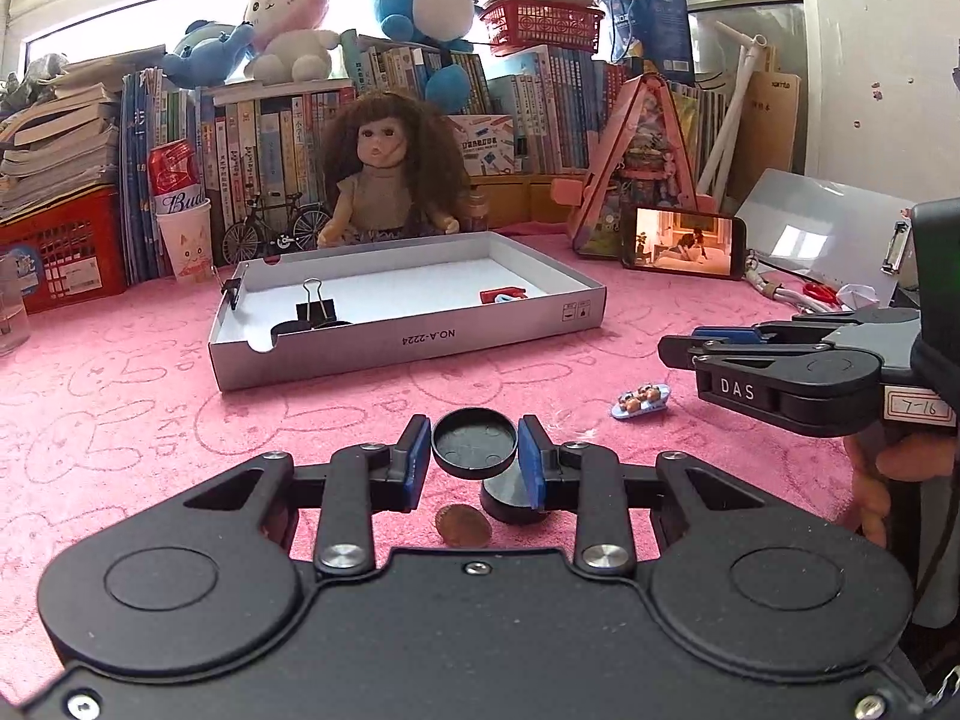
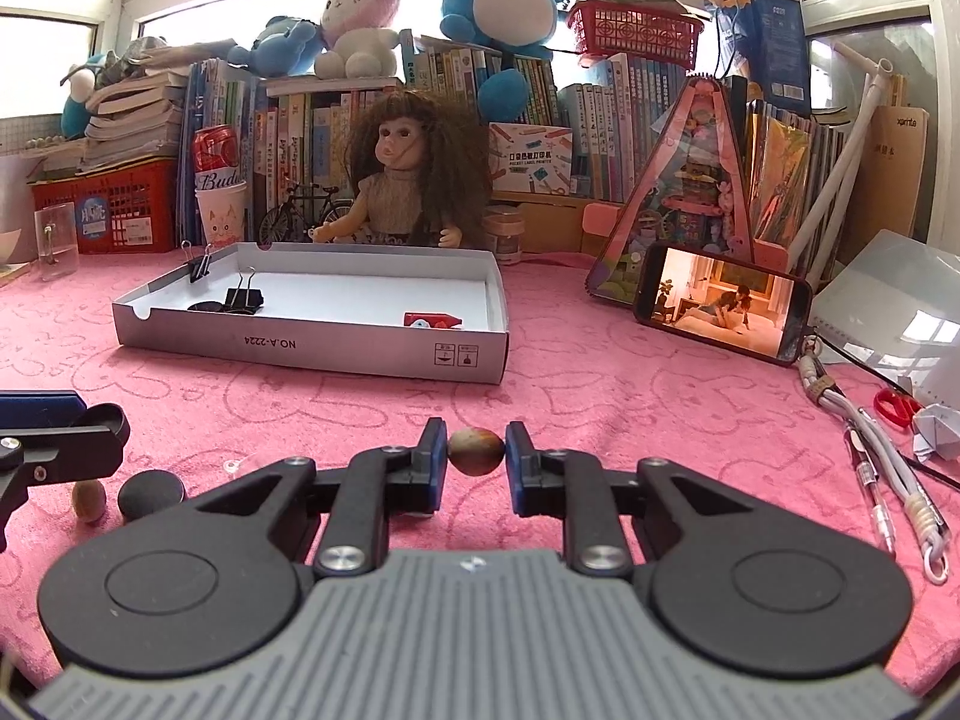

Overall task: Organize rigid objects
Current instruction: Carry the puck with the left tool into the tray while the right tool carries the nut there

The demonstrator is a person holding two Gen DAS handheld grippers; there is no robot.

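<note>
Ahead of both grippers lies the tray [image 1: 408,348]: left gripper [image 1: 474,450] clamps black cap [image 1: 474,443]; right gripper [image 2: 476,450] pinches brown bead [image 2: 476,451] (left looks nearer).

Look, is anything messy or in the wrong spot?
Yes. A brown nut, a black cap and a little blue toy lie loose on the pink cloth, outside the box where the clips already sit.
</note>
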